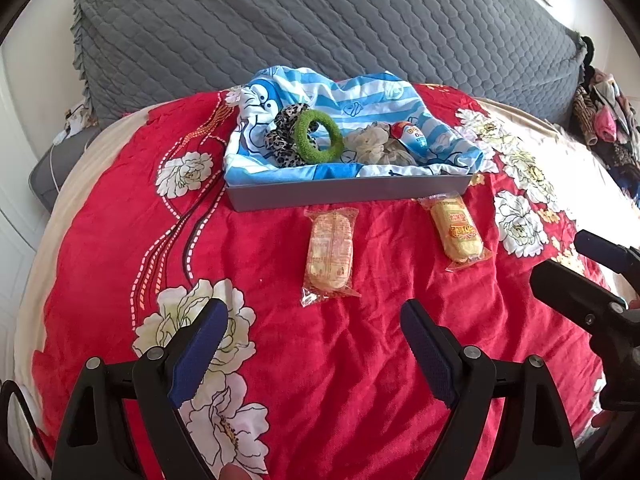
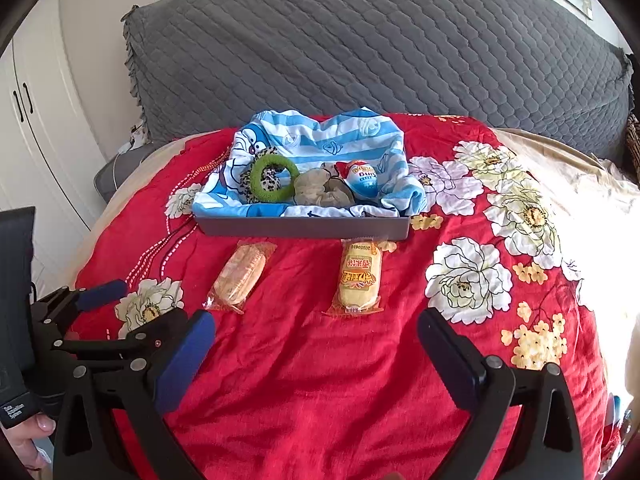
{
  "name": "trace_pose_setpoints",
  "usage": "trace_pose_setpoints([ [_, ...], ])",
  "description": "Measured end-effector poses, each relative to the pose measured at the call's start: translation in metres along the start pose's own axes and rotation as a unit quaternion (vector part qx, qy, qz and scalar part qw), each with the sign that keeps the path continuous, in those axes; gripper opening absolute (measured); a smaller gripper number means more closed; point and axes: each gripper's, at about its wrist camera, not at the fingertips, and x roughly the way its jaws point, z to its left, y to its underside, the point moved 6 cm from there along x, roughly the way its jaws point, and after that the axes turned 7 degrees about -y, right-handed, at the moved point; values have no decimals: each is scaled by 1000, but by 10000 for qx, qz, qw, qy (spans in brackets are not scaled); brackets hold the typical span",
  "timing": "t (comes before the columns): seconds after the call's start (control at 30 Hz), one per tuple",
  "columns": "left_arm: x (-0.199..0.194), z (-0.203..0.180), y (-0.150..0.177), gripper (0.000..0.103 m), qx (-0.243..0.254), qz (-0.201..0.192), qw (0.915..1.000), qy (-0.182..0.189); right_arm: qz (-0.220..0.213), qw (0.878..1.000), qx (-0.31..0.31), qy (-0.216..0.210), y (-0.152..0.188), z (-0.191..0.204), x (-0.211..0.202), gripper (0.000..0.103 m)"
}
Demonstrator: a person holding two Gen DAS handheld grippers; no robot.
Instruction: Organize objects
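Fuzzy green ring in cloth-lined grey tray, crinkly wrapped cakes

On the bed: 2 wrapped snack cakes, 1 grey tray, 3 scrunchies, 1 chocolate egg.

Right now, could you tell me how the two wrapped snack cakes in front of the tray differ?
The left snack cake shows its pale, plain side and lies slanted; the right snack cake shows its red-and-yellow label and lies straight, nearly touching the grey tray. Both are clear-wrapped on the red blanket.
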Motion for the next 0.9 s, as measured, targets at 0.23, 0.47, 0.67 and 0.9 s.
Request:
trace_pose_setpoints([
  [0.23,6,0,-1,89,1,38,10000,21,6,10000,19,-25,-1,0,2,102],
  [0.47,12,0,-1,89,1,54,10000,9,64,10000,23,-1,1,-3,7,102],
  [0.67,20,0,-2,89,7,96,10000,9,139,9999,-28,77,5,-5,16,102],
  [0.9,30,1,-4,89,-23,136,9999,29,194,9998,5,109,6,-9,25,102],
])
